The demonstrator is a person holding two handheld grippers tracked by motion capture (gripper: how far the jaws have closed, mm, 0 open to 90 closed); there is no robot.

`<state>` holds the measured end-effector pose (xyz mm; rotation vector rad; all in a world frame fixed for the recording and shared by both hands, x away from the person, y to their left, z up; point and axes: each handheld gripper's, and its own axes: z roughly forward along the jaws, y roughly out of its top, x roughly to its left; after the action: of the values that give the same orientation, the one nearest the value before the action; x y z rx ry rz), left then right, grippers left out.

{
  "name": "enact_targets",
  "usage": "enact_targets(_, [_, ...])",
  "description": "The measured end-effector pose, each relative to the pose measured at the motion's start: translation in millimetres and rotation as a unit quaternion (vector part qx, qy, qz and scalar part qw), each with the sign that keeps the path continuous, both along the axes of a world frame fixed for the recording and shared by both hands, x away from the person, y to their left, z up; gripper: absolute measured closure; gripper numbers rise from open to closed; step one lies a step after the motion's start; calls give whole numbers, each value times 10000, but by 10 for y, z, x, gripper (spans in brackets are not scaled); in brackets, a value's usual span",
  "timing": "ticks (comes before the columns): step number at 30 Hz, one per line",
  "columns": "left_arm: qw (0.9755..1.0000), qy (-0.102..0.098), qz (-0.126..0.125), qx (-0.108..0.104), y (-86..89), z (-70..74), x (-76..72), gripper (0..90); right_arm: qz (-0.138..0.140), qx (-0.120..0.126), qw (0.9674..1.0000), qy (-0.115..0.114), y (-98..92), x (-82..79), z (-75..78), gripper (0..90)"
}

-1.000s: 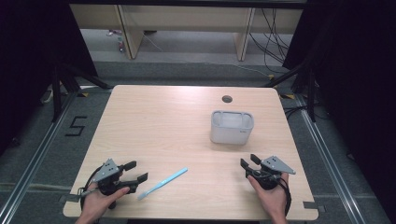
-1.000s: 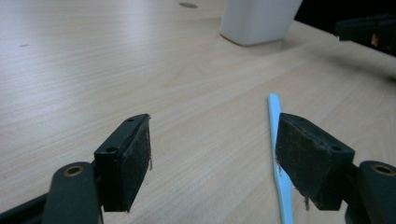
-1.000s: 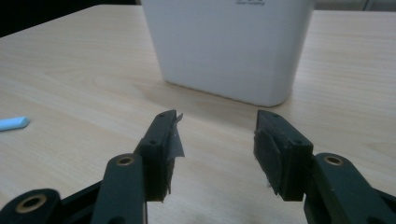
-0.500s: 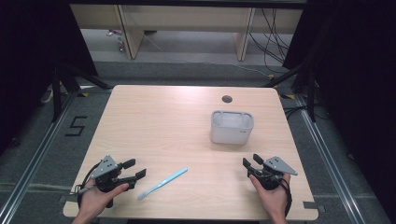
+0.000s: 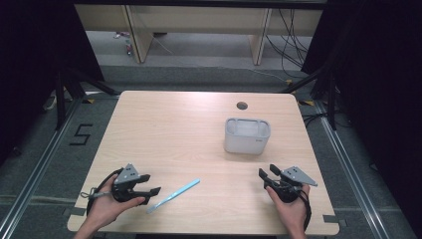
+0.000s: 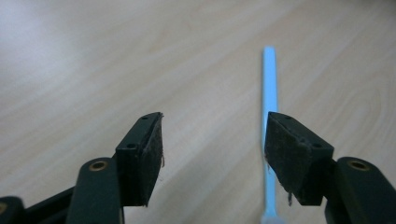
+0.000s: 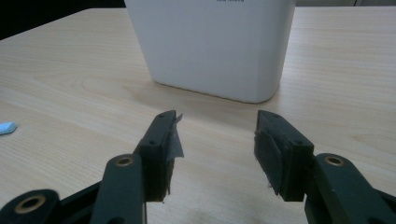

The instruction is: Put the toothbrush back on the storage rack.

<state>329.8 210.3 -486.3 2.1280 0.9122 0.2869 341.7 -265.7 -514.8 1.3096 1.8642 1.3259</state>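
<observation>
While apart, both tools (empty) near table [image 5: 199, 124] edge.

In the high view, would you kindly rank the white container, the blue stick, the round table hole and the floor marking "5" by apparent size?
1. White container
2. Blue stick, long but thin
3. Floor marking "5"
4. Table hole
The stick lies nearer the camera, so its place is less sure.

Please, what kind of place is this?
Probably a lab recording station: a bare wooden table ringed by black curtains, a taped floor number 5, and loose cables behind.
</observation>
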Motion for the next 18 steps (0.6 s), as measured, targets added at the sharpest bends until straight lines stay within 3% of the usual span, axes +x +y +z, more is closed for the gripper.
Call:
enact_targets(1, [10000, 0, 0, 0, 0, 0, 0, 350, -39, -81, 9999, -71, -6, 12, -4, 497])
enact_targets(3, [9994, 132, -182, 277, -42, 36, 32, 350, -2, -49, 10000, 23, -8, 4, 6, 497])
enact_targets(5, [9981, 389, -244, 410, -98, 72, 58, 357, 11, -15, 10000, -8, -10, 9, 5, 497])
enact_targets(7, [9946, 715, -409, 627, -184, 111, 103, 362, -12, 36, 10000, 82, 3, 8, 6, 496])
enact_targets(8, [9929, 752, -476, 792, -209, 124, 119, 365, -4, -80, 9999, 67, -6, 9, 11, 495])
enact_targets(9, [9929, 752, -476, 792, -209, 124, 119, 367, -18, -95, 9999, 90, -6, 6, 14, 496])
enact_targets(11, [9897, 834, -585, 1007, -264, 144, 142, 367, -36, -106, 9999, 52, -5, 10, 11, 495])
enact_targets(12, [9862, 874, -719, 1211, -304, 164, 166, 370, -23, -83, 10000, 45, 2, 19, 2, 496])
enact_targets(18, [9828, 1028, -780, 1325, -415, 183, 179, 402, 25, 33, 9999, 166, 18, 17, 4, 496])
